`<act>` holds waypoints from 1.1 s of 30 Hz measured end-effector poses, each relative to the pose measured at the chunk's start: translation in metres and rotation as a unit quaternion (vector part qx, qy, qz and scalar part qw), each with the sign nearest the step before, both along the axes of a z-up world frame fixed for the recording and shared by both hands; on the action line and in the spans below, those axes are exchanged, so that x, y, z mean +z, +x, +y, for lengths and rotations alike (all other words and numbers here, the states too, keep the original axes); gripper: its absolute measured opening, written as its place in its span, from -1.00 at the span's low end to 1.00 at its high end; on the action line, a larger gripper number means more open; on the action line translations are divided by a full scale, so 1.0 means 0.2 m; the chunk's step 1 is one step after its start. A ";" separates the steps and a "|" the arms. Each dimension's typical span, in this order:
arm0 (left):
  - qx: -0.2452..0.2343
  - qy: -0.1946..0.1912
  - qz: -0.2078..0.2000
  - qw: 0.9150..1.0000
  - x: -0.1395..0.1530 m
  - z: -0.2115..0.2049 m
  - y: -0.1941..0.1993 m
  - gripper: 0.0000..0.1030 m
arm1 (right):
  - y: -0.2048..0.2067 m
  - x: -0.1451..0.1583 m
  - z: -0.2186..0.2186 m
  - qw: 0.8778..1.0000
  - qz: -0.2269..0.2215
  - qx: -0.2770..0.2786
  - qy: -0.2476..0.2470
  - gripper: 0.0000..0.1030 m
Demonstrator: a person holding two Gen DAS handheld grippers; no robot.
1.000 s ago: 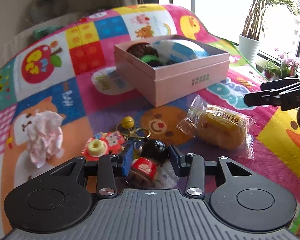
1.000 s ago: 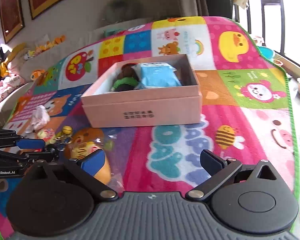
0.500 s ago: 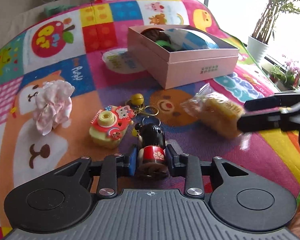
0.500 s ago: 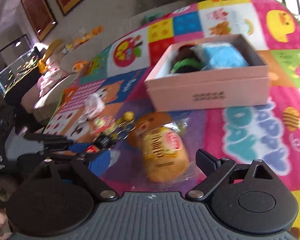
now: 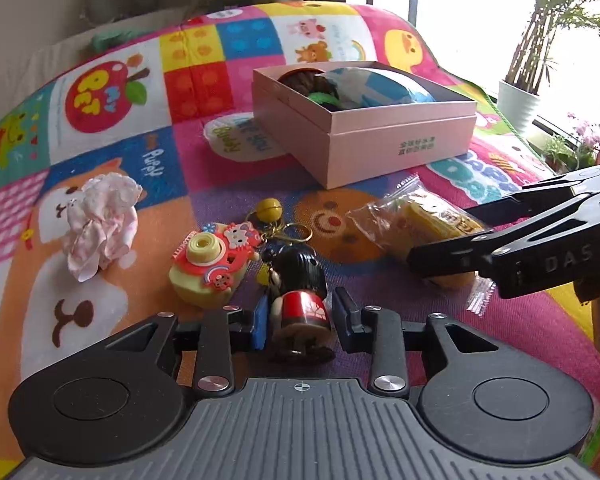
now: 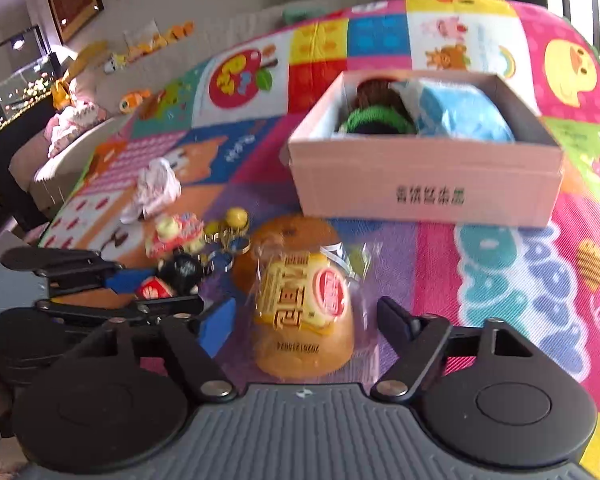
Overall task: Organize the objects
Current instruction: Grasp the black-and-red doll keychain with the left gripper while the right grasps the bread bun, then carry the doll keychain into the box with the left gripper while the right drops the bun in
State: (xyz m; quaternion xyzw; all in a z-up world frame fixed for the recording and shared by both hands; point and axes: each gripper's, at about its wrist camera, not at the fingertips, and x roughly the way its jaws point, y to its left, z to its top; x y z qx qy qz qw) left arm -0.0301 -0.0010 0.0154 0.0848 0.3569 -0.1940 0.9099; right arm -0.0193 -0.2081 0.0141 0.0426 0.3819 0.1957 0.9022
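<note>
A pink box (image 5: pixel 396 140) (image 6: pixel 424 192) on the colourful play mat holds a blue packet, a green band and a dark item. My left gripper (image 5: pixel 300 314) is shut on a black-haired doll keychain (image 5: pixel 300 300) in a red dress, its chain trailing to a yellow bell (image 5: pixel 270 208). My right gripper (image 6: pixel 306 320) is open, its jaws on either side of a wrapped yellow cake (image 6: pixel 304 312) (image 5: pixel 424 220) lying on the mat. In the left wrist view the right gripper's fingers (image 5: pixel 460 256) reach in from the right.
A toy camera (image 5: pixel 212 260) (image 6: pixel 176 232) lies left of the doll. A crumpled pink-white cloth (image 5: pixel 100 224) (image 6: pixel 156 188) lies further left. A potted plant (image 5: pixel 518 104) stands by the window beyond the mat's right edge. A sofa with toys (image 6: pixel 72 120) stands at far left.
My right gripper has moved in over the wrapped cake, which now sits between its open jaws. My left gripper holds the doll and has drawn back slightly.
</note>
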 end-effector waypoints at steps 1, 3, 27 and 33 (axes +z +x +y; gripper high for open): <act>-0.001 0.000 0.001 1.000 0.00 0.00 0.00 -0.30 | -0.01 0.00 0.01 1.000 -0.005 0.000 -0.004 0.36; -0.001 -0.001 0.003 1.000 0.00 0.01 0.00 -0.28 | -0.04 0.00 0.01 1.000 -0.010 0.004 -0.007 0.23; 0.024 -0.108 -0.035 0.993 0.43 -0.04 0.19 -0.36 | -0.26 0.10 -0.42 0.992 -0.068 -0.092 0.045 0.10; 0.023 -0.191 -0.052 0.980 0.57 -0.23 0.45 -0.35 | -0.30 0.10 -0.47 0.990 -0.076 -0.103 0.058 0.10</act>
